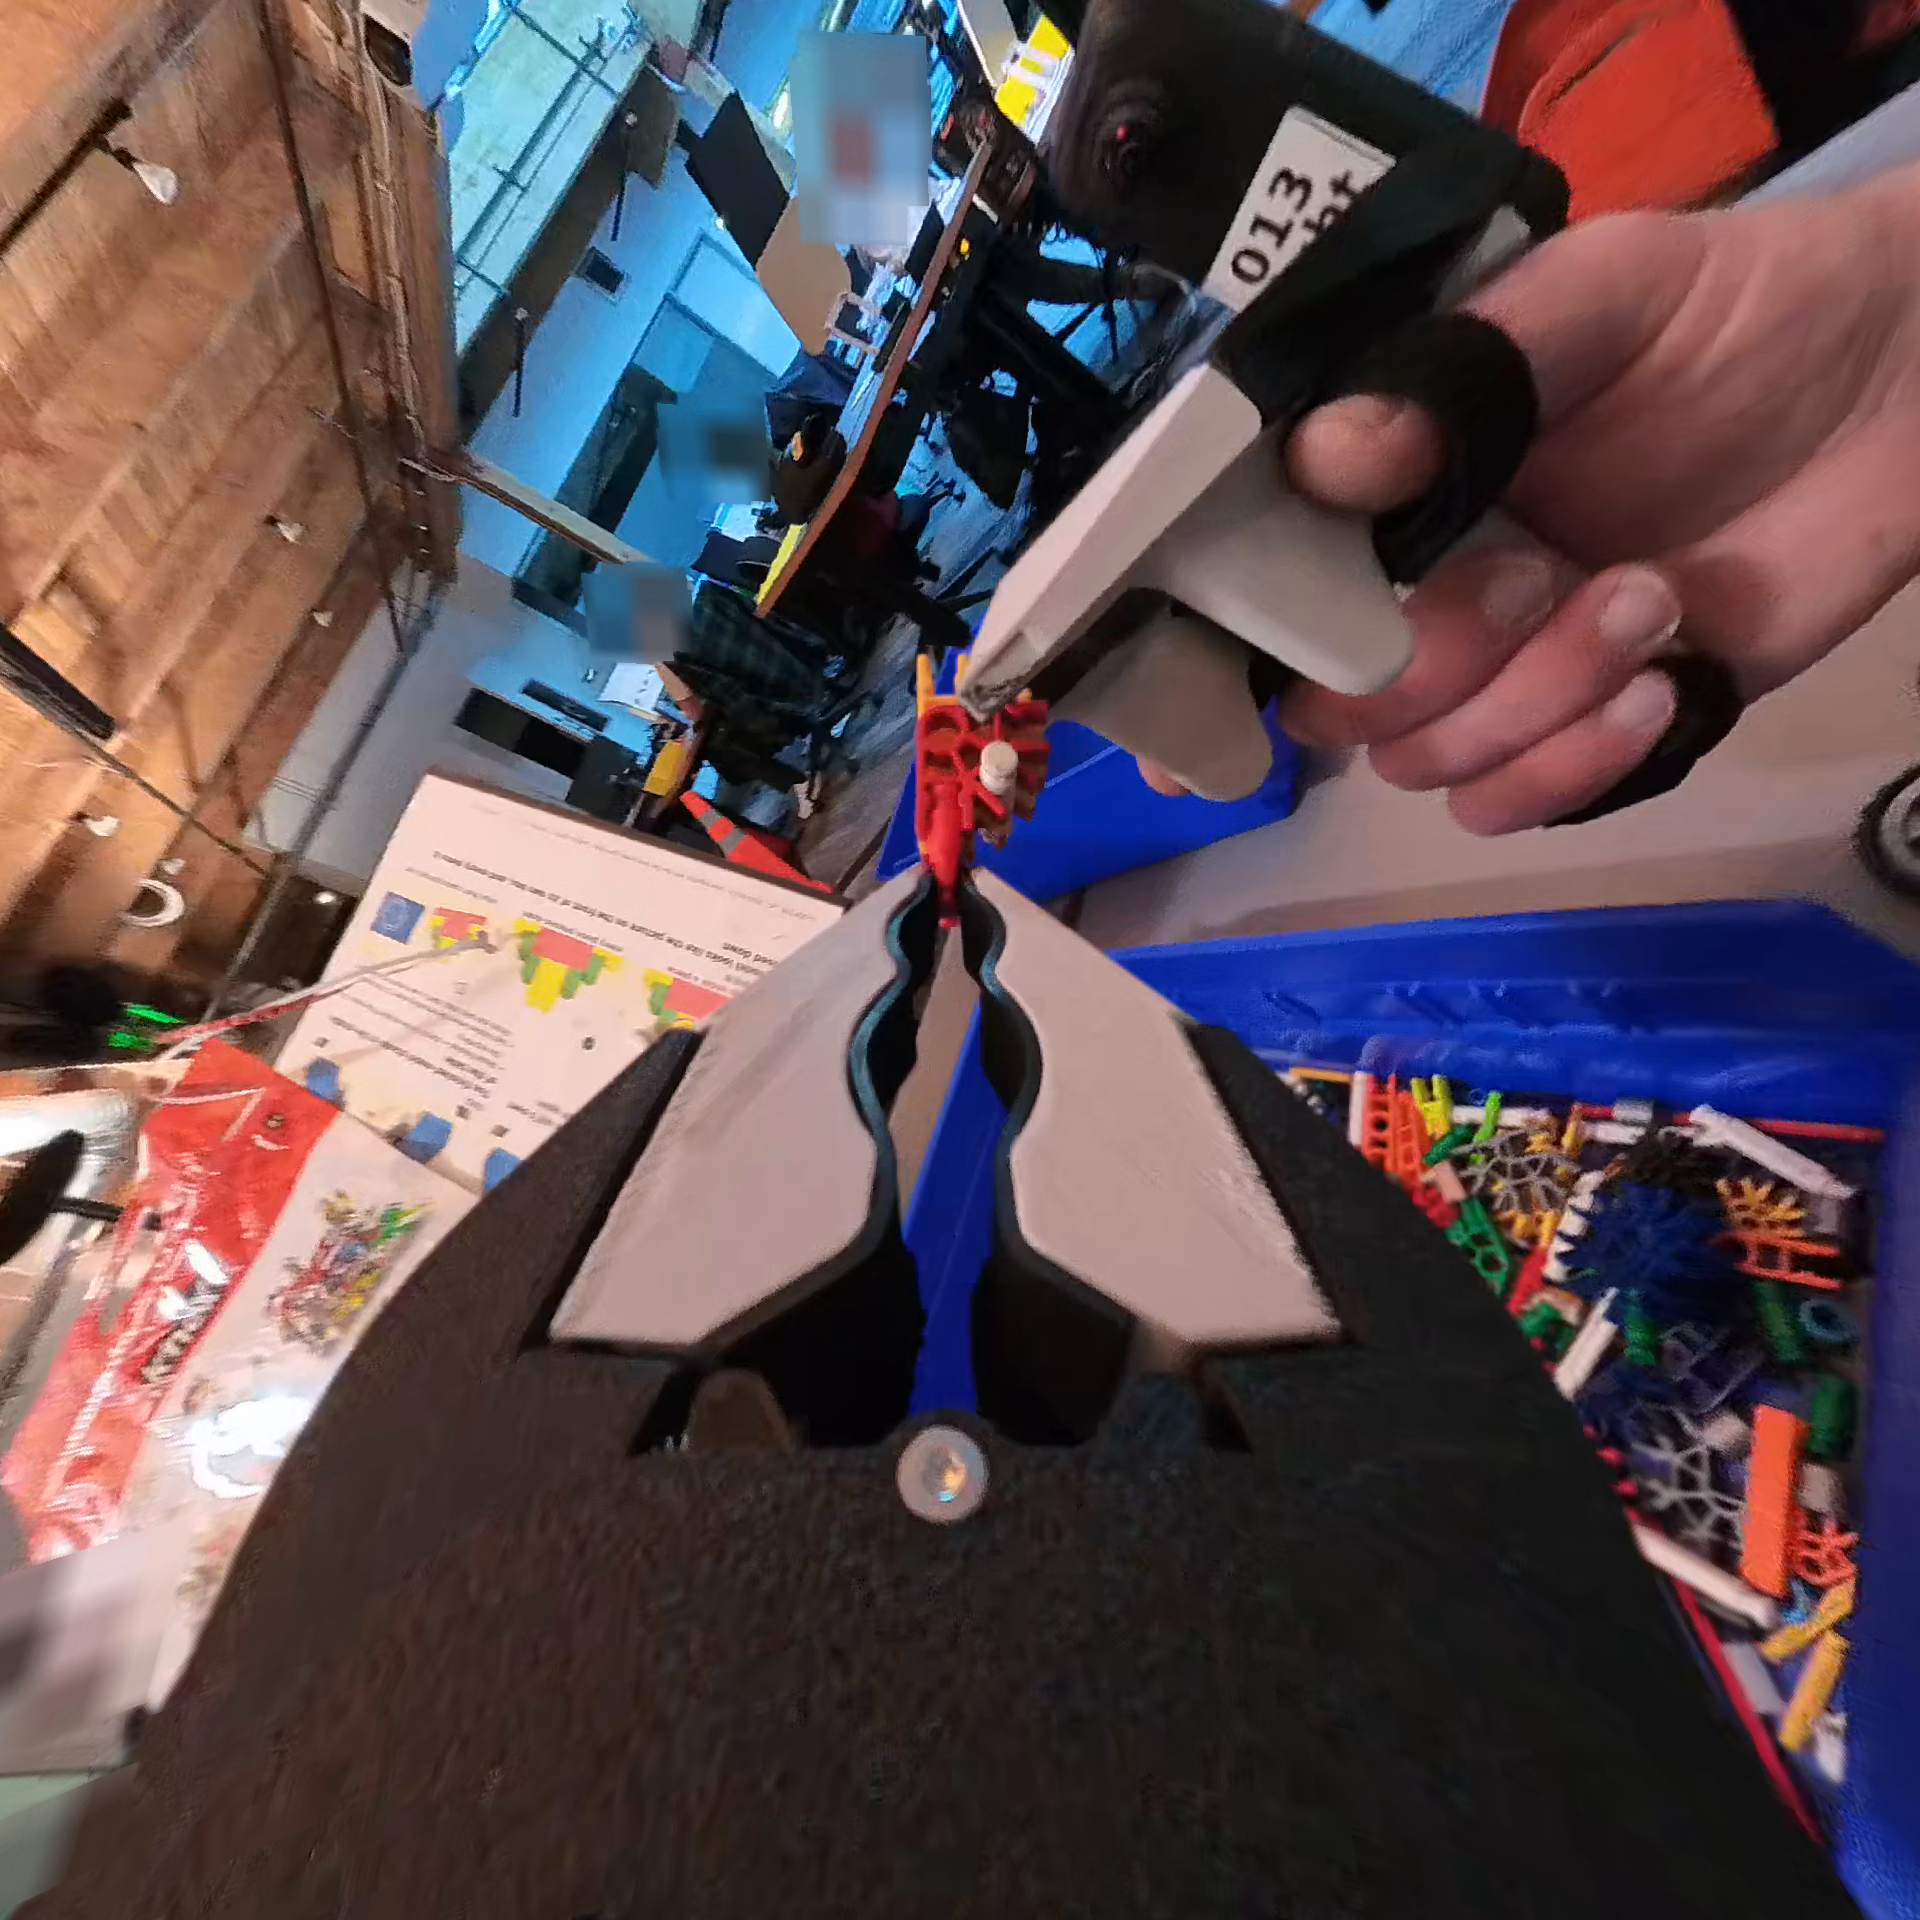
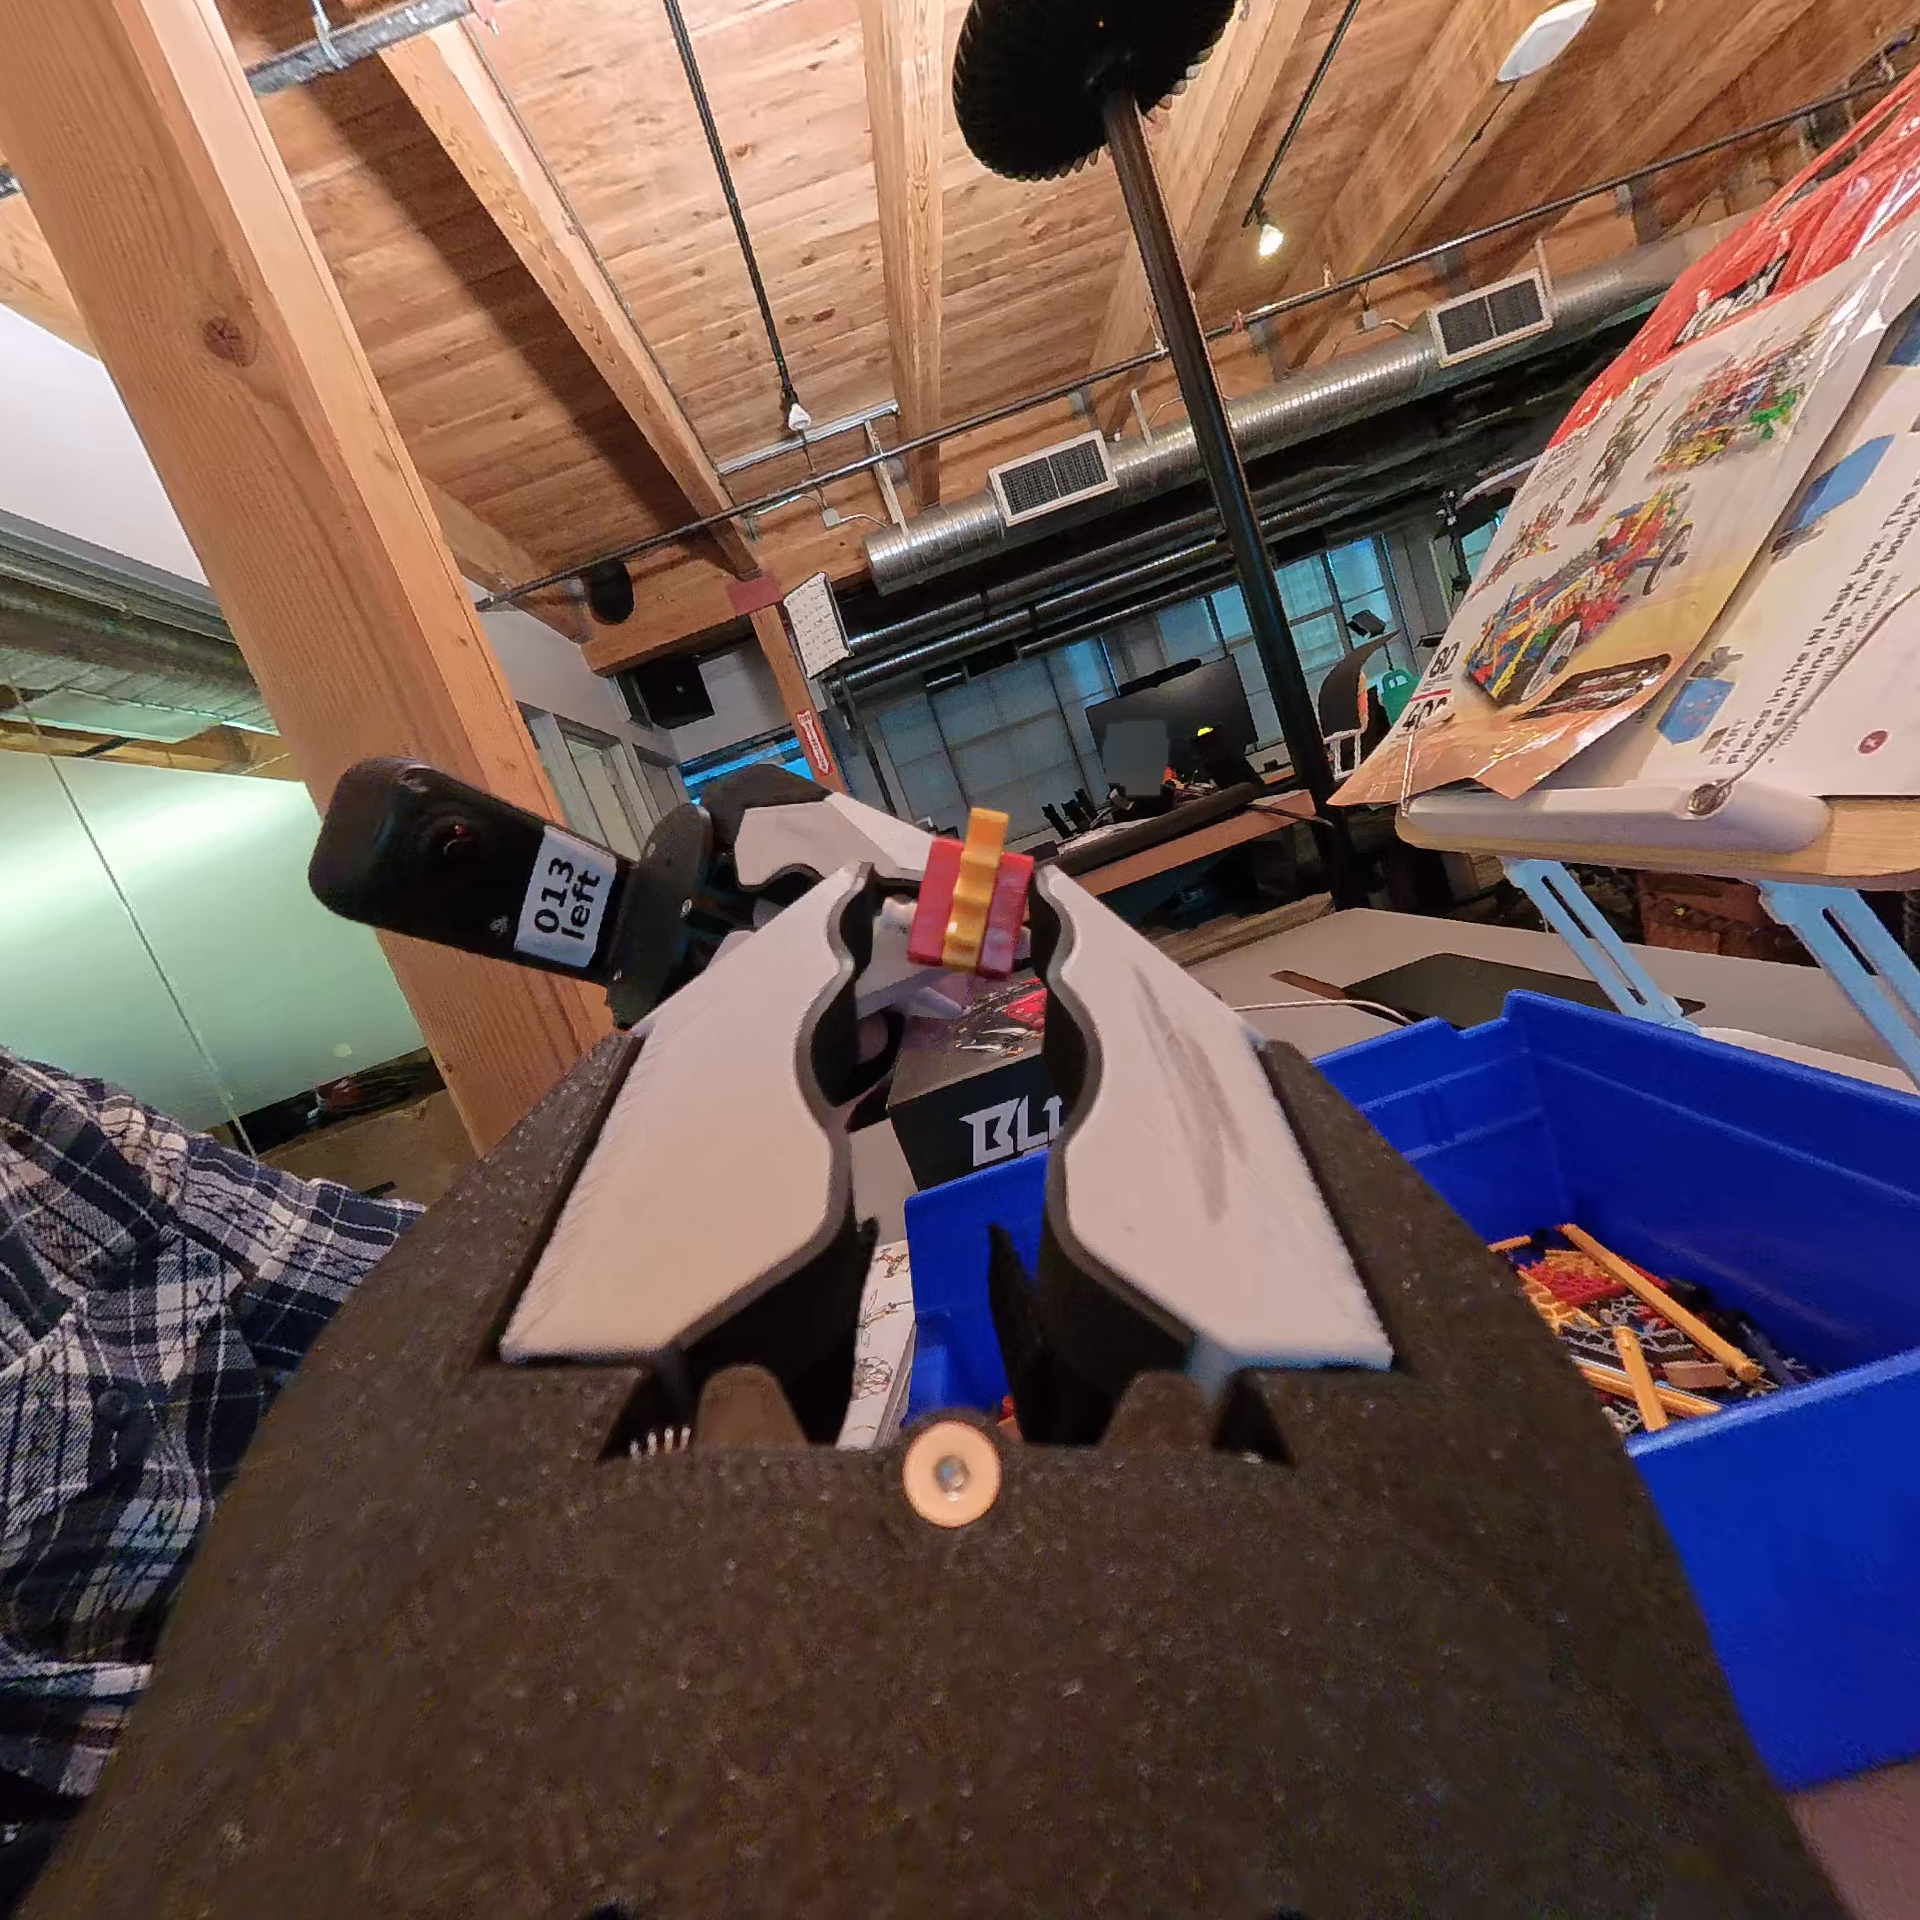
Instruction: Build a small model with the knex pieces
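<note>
I have a small red and yellow connector cluster (image 1: 971, 764) pinched between both tools, lifted clear of the table (image 1: 1507, 862) with nothing under it. My left gripper (image 1: 948, 894) has its fingertips drawn nearly together on a thin red stub at the cluster's near end, so it is clamped on that piece. My right gripper (image 2: 982, 899) has its fingers closed against the two red flanks of the same cluster (image 2: 971, 902), gripping it from the other side; in the left wrist view its tips (image 1: 987, 686) sit on the cluster's upper part, with the hand (image 1: 1621, 520) wrapped round the handle. As far as I can judge, a few pieces are already joined: red plates with a yellow strip between them, and a short white peg (image 1: 997, 774) seated in the side. Whether anything is fully snapped home I cannot tell. The cluster's long axis runs roughly along my left gripper's fingers, stub toward me, the yellow strip's end poking out past the red. The blue bin (image 1: 1558, 997) of loose pieces (image 1: 1662, 1278) sits below and right, near the table's front edge, and the printed sheet (image 1: 582, 956) on its stand lies off to the left.
</note>
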A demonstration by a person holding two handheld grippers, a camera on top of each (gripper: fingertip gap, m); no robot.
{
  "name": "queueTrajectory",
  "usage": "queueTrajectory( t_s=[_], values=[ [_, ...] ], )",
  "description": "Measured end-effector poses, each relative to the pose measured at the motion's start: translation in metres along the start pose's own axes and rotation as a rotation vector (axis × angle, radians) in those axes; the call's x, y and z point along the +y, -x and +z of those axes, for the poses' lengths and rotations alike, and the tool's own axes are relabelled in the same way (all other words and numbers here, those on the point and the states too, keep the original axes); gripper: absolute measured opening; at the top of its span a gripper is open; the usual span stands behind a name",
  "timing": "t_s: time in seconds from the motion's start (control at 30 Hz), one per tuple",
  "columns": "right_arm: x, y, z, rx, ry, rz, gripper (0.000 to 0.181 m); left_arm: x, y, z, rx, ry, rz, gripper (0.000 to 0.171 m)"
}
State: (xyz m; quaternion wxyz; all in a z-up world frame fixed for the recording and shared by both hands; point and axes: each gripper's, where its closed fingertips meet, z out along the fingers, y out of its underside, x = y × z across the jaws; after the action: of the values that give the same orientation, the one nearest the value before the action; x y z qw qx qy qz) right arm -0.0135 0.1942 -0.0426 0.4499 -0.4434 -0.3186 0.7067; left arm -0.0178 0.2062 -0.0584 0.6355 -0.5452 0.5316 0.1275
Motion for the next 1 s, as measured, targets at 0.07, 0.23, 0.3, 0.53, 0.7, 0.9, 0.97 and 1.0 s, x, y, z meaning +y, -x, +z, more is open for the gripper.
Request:
queueTrajectory(
  t_s=[0.07,0.23,0.3,0.53,0.7,0.9,0.97,1.0],
  values=[
    [0.0,-0.001,0.0,0.005,0.001,-0.001,0.031,0.002,0.001,0.0,-0.018,0.021,0.043,0.001],
    [0.001,0.0,0.001,0.019,0.009,-0.033,0.031,-0.001,-0.004,0.001,-0.044,0.028,0.122,0.0],
    [0.004,-0.001,0.002,0.037,0.029,-0.062,0.02,-0.006,-0.006,0.001,-0.056,0.013,0.137,0.0],
    [0.0,0.0,0.002,0.059,0.017,-0.112,0.019,-0.01,-0.005,0.001,-0.065,-0.013,0.107,0.007],
    [-0.002,-0.001,0.0,0.048,-0.003,-0.07,0.019,-0.014,-0.006,0.001,-0.081,-0.025,0.113,0.011],
    [-0.001,-0.002,0.002,0.058,-0.001,-0.078,0.019,-0.013,-0.003,0.001,-0.097,-0.01,0.09,0.002],
    [-0.003,-0.002,0.002,0.063,-0.015,-0.077,0.019,-0.013,-0.002,0.001,-0.114,-0.004,0.089,0.002],
    [-0.003,-0.001,0.002,0.06,-0.021,-0.072,0.019,-0.014,-0.002,0.0,-0.118,-0.008,0.091,0.002]
  ],
)
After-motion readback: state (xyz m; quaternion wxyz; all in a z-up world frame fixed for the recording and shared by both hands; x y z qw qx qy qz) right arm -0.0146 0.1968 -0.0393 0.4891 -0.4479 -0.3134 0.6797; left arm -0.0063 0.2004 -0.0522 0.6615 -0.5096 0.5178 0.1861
